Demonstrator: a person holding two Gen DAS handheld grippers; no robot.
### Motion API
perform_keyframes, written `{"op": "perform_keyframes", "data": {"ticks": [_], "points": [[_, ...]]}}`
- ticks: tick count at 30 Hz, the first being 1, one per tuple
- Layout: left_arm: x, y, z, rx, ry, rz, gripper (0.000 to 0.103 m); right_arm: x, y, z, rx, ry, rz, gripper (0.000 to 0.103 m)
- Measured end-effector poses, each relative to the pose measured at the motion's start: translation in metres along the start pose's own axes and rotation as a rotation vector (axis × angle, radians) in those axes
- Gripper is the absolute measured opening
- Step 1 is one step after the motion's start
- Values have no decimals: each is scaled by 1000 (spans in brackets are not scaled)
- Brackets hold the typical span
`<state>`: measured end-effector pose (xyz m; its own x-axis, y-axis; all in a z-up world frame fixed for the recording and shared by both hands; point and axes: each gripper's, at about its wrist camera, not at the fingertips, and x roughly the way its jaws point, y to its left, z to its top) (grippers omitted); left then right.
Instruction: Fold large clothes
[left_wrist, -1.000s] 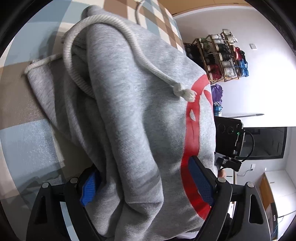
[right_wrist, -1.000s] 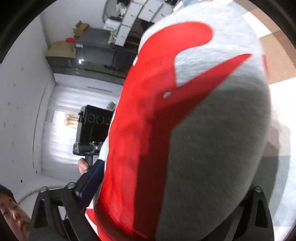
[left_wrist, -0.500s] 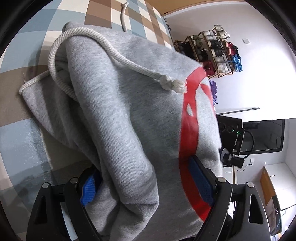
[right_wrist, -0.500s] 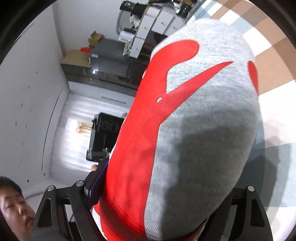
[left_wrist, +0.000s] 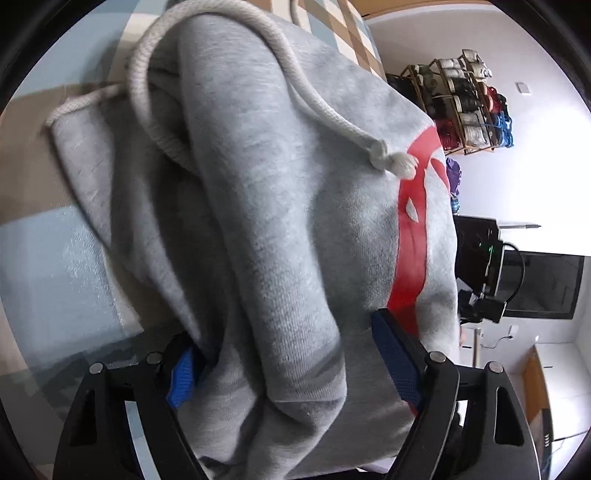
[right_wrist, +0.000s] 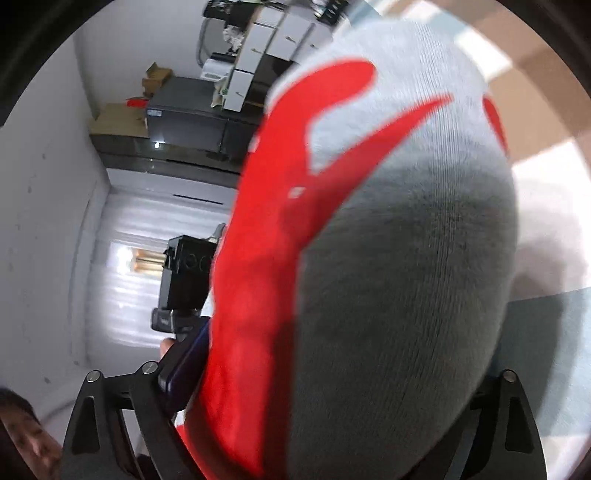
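Now, with the folded grey hoodie (left_wrist: 266, 229) bunched thick between both tools above the checked worktop (left_wrist: 44, 258), left tool (left_wrist: 295, 354) closing on it and right tool (right_wrist: 332, 387) opening around it, lower evenly so the layers land flat.

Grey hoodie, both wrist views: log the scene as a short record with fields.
garment: grey hoodie, bundled in thick folds
print: red graphic on the hoodie's front
drawstring: white cord, knotted end lying on the fabric
left gripper: bundle between the blue pads, jaws closing
right gripper: hoodie fills the gap between the fingers, jaws opening
surface: checked blue, brown and white cloth under the hoodie
background: rack of shoes against the white wall
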<state>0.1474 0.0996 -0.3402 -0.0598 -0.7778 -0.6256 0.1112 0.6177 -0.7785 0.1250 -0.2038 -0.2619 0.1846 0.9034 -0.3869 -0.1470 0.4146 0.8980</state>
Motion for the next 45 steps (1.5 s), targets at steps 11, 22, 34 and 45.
{"op": "perform_keyframes", "data": {"ticks": [11,22,34,45], "points": [[-21,-8,-11,36,-32,-118,73,-22,25,-23,-89,-84,31,74],[-23,-62,-17,178,-70,-152,73,-79,31,-35,-56,-221,105,72],[24,-196,4,376,16,-166,73,-226,68,-70,-148,-433,47,72],[117,-349,31,482,111,-219,72,-433,93,-67,-197,-464,-115,74]]}}
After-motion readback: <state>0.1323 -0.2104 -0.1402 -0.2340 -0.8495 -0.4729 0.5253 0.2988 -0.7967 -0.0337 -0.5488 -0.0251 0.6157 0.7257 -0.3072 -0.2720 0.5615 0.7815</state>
